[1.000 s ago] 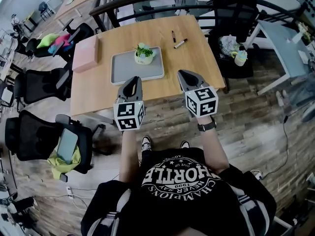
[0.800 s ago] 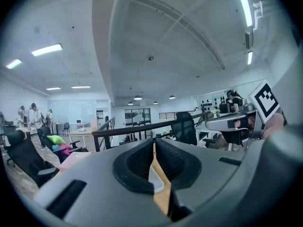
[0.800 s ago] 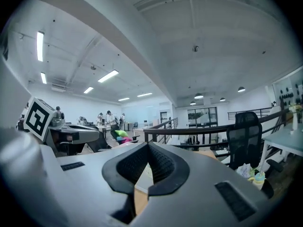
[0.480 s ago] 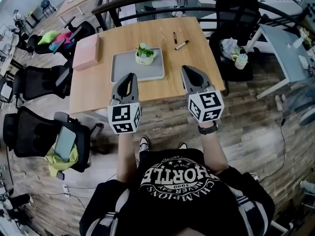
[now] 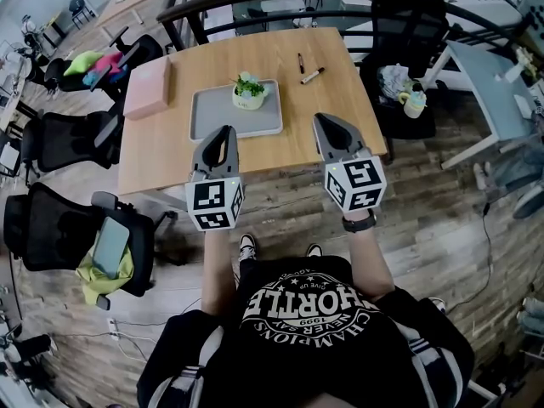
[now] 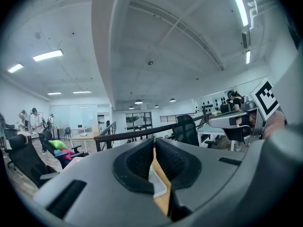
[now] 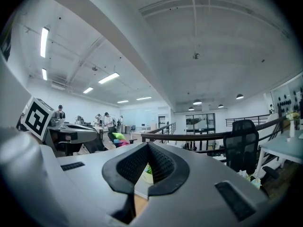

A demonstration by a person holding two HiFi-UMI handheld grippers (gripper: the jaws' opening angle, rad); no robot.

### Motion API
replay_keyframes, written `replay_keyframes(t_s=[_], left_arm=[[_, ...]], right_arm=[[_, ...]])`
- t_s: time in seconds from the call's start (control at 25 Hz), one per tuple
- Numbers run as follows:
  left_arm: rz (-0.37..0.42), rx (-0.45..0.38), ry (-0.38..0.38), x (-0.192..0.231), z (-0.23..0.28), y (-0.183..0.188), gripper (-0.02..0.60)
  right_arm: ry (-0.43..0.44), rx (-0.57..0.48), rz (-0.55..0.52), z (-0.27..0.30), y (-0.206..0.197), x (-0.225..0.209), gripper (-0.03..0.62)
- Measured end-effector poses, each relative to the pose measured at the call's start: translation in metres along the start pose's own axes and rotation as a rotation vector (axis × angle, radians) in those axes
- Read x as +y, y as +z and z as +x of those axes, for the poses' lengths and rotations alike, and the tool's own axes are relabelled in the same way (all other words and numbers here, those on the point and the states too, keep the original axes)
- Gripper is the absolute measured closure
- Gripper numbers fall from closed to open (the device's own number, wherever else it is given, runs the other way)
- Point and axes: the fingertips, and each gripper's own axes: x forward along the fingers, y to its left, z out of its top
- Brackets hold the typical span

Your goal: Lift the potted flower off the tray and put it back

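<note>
While both grippers hover at the surface's (image 5: 161,143) near edge: potted flower (image 5: 249,93), upright toward the tray's (image 5: 221,119) far edge. Probably light; pot rigid, foliage fragile; grasp the pot wall. Left gripper (image 5: 226,131), right gripper (image 5: 322,120): jaws clenched, empty.

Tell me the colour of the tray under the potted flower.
Grey tray, clearest in the head view.

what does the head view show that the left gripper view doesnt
Only the head view: the potted flower, two markers and a pink box. Only the left gripper view: ceiling lights and other people far across the room. Both: the wooden table, the tray, the shut, empty left tool and the right tool.
</note>
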Motion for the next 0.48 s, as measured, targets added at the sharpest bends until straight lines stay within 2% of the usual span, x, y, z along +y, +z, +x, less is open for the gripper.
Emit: replay_keyframes(t_s=[0.48], left_arm=[[-0.002,0.019,-0.026,-0.0041,0.0011,-0.0068,0.548]], right_arm=[[-0.005,0.009,0.001,-0.0031,-0.0036,0.0024,0.576]])
